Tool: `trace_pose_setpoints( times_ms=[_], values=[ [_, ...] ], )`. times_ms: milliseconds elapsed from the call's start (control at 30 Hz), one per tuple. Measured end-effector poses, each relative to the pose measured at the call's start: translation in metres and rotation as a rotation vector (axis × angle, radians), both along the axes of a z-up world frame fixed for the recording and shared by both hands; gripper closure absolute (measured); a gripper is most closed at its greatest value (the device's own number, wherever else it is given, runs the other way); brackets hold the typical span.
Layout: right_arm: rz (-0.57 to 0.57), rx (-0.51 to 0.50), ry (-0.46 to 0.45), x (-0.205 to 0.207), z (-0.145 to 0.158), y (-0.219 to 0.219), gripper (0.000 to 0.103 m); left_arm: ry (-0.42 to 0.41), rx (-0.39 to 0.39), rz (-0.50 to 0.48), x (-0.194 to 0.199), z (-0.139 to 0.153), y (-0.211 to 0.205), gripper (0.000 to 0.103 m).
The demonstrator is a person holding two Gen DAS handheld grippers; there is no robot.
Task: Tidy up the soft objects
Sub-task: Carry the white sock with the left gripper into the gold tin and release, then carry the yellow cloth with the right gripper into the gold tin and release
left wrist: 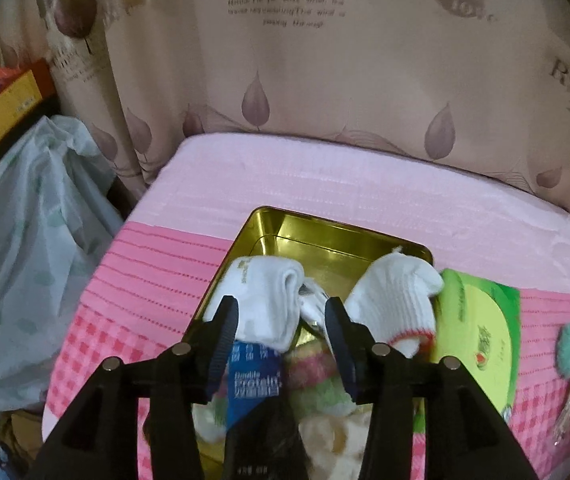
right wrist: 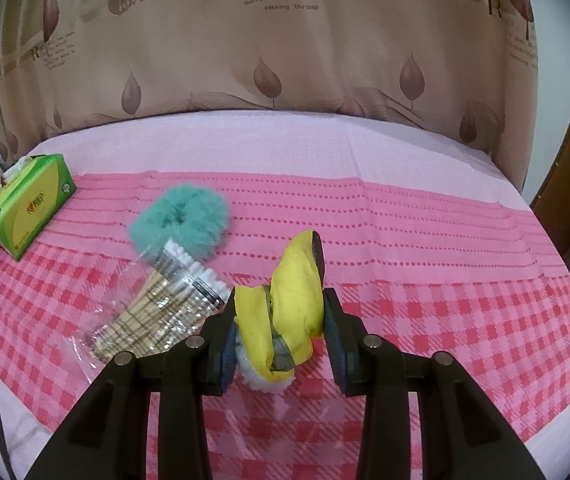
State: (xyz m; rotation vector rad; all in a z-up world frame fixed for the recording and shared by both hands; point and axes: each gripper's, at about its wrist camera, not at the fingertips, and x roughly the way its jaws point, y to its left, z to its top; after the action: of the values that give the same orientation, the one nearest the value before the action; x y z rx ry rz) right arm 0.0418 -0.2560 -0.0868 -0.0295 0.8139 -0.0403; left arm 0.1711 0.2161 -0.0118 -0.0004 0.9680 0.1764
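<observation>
Ahead of our left tongs we see a shiny gold metal tin (left wrist: pixel 285 232) holding ribbed white knitted socks (left wrist: pixel 393 300). Left of our right tongs, a fluffy teal scrunchie (right wrist: pixel 181 220) touches a glossy clear plastic cotton-swab bag (right wrist: pixel 157 312) on matt pink woven cloth (right wrist: pixel 425 240).

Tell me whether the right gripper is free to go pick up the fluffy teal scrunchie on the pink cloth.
Probably not yet. The right gripper is shut on a yellow fabric item, so its fingers are occupied. The fluffy teal scrunchie lies ahead to its left, partly overlapped by a clear bag of cotton swabs.
</observation>
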Motion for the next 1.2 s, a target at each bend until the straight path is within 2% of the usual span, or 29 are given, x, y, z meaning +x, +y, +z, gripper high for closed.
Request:
trace_pose_setpoints(
  times_ms=[267, 467, 667, 900, 1033, 1200],
  values=[
    [0.039, 0.028, -0.018, 0.001, 0.014, 0.023, 0.069, -0.044, 0.05, -0.053, -0.049, 0.009, -0.02, 0.056],
    [0.12, 0.066, -0.045, 0.012, 0.036, 0.063, 0.069, -0.064, 0.107, -0.05, -0.08, 0.003, -0.02, 0.056],
    [0.243, 0.11, -0.065, 0.028, 0.058, 0.123, 0.069, -0.073, 0.06, 0.03, -0.096, -0.002, 0.003, 0.056],
    [0.383, 0.126, -0.057, 0.04, 0.062, 0.2, 0.069, -0.064, 0.02, 0.093, -0.101, -0.007, 0.024, 0.056],
    [0.44, 0.136, -0.043, 0.046, 0.063, 0.232, 0.069, -0.06, 0.048, 0.119, -0.1, -0.012, 0.027, 0.056],
    [0.502, 0.134, -0.035, 0.057, 0.063, 0.273, 0.069, -0.043, 0.039, 0.136, -0.098, -0.019, 0.034, 0.056]
  ],
)
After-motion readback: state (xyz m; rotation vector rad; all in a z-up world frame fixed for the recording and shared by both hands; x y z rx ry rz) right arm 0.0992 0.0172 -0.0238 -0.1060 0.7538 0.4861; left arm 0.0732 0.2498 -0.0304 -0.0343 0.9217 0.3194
